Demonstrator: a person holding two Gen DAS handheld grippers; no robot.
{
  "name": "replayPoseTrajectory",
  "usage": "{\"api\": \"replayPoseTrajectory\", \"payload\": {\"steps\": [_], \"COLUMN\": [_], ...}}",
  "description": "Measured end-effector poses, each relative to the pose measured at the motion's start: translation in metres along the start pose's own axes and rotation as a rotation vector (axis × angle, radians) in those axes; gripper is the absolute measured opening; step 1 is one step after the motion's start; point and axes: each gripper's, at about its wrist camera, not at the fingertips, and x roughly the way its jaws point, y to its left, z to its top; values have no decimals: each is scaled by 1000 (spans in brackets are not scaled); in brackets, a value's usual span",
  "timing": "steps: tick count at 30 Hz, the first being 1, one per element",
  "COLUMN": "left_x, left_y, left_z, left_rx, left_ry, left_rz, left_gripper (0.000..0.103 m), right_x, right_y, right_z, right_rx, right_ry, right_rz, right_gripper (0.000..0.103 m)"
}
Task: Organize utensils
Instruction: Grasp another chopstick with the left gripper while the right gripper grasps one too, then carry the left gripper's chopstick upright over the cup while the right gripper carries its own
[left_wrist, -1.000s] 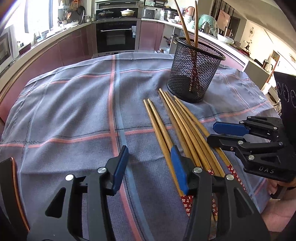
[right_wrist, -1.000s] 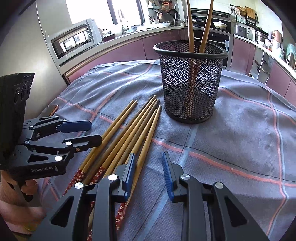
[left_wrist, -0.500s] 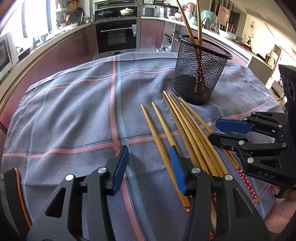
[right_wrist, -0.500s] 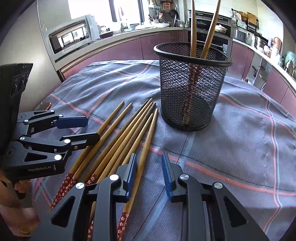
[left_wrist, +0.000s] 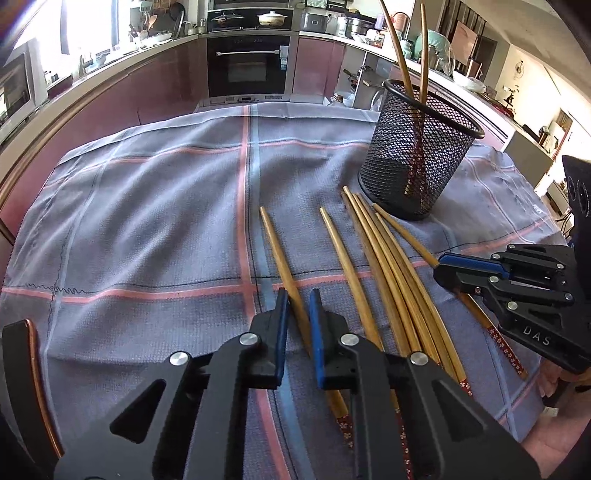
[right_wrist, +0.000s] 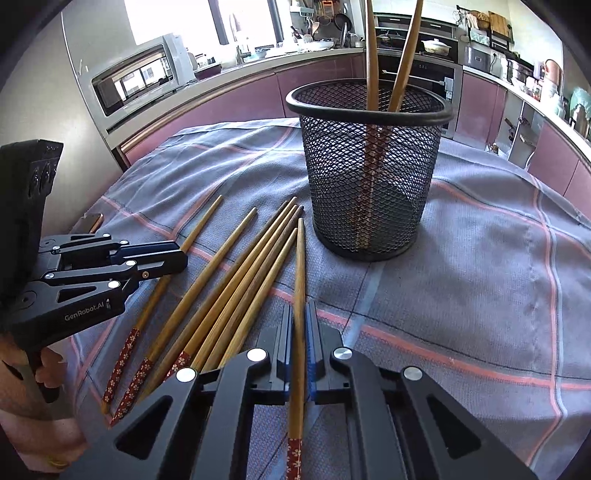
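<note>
Several wooden chopsticks (left_wrist: 388, 266) with red flowered ends lie side by side on the cloth in front of a black mesh cup (left_wrist: 417, 166). Two more chopsticks (right_wrist: 371, 55) stand inside the cup (right_wrist: 369, 177). My left gripper (left_wrist: 297, 295) is shut on the leftmost chopstick (left_wrist: 275, 240), which lies splayed away from the rest. My right gripper (right_wrist: 299, 310) is shut on the rightmost chopstick (right_wrist: 301, 251), which points toward the cup's foot. Each gripper also shows in the other's view: the right gripper (left_wrist: 443, 269) at the right edge, the left gripper (right_wrist: 181, 258) at the left edge.
A grey-blue cloth (left_wrist: 147, 221) with pink lines covers the table. A dark flat object with a copper rim (left_wrist: 22, 369) lies at the near left edge. A person's hand (right_wrist: 37, 369) holds the left gripper. Kitchen counters and an oven (left_wrist: 247, 62) stand beyond the table.
Both grippers were open and have shut, each on one chopstick. The leftmost chopstick has swung left, away from the others. The hands have barely moved.
</note>
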Motion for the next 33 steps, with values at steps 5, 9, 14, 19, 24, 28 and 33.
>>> {"api": "replayPoseTrajectory", "payload": {"steps": [5, 9, 14, 19, 24, 28, 33], "left_x": [-4, -9, -27, -53, -75, -94, -115], "left_y": [4, 4, 5, 3, 1, 1, 4], "left_z": [-4, -5, -4, 2, 5, 9, 14], "left_rx": [-40, -49, -47, -38, -28, -28, -31], "left_ry": [-6, -18, -56, -109, -163, -209, -261], "left_rz": [-18, -19, -46, -105, -162, -198, -232], "left_gripper": [8, 8, 8, 8, 8, 7, 7], "right_x": [-10, -25, -48, -69, -85, -96, -106], "right_y": [-6, -9, -13, -11, -11, -17, -23], "right_z": [-4, -5, -4, 2, 7, 10, 12], "right_rx": [11, 15, 24, 15, 22, 32, 49], "right_ry": [-15, -48, -114, -184, -237, -273, -310], "right_rz": [32, 60, 126, 156, 178, 189, 203], "right_gripper": [5, 5, 5, 5, 5, 5, 5]}}
